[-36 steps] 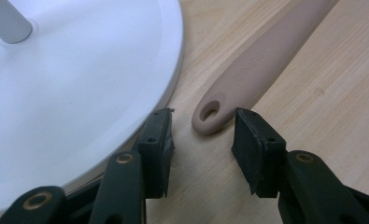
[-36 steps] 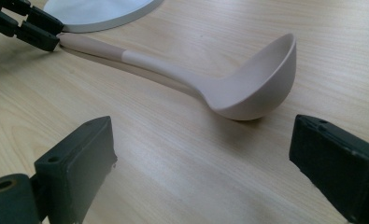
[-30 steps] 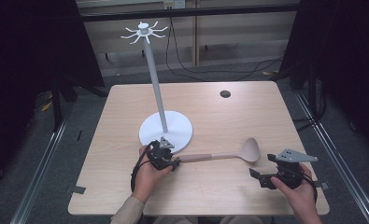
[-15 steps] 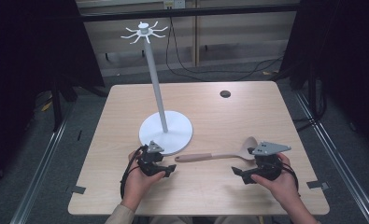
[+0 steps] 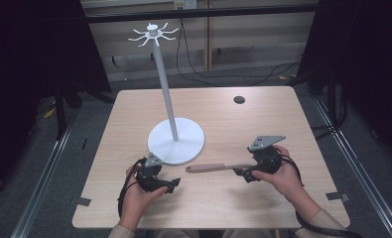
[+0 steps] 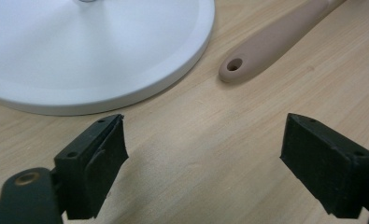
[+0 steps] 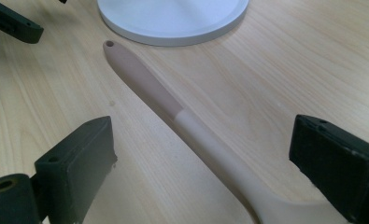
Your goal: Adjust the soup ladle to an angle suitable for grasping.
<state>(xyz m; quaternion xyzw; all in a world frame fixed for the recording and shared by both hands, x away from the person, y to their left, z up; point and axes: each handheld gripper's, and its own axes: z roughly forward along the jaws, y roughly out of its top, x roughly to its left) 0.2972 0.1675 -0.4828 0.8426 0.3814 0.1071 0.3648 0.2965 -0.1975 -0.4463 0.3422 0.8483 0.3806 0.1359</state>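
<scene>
**On the table, spoon waits below its rack**

Across the wooden table [image 5: 293, 124], the white hook stand [image 5: 176, 141] rises with no utensil on it. Beside its base lies the spoon [image 5: 216, 167], flat, hanging undone. My left gripper [image 6: 205, 158] has just been opening, nothing between; my right gripper [image 7: 203, 163] straddles the handle, wide.
</scene>
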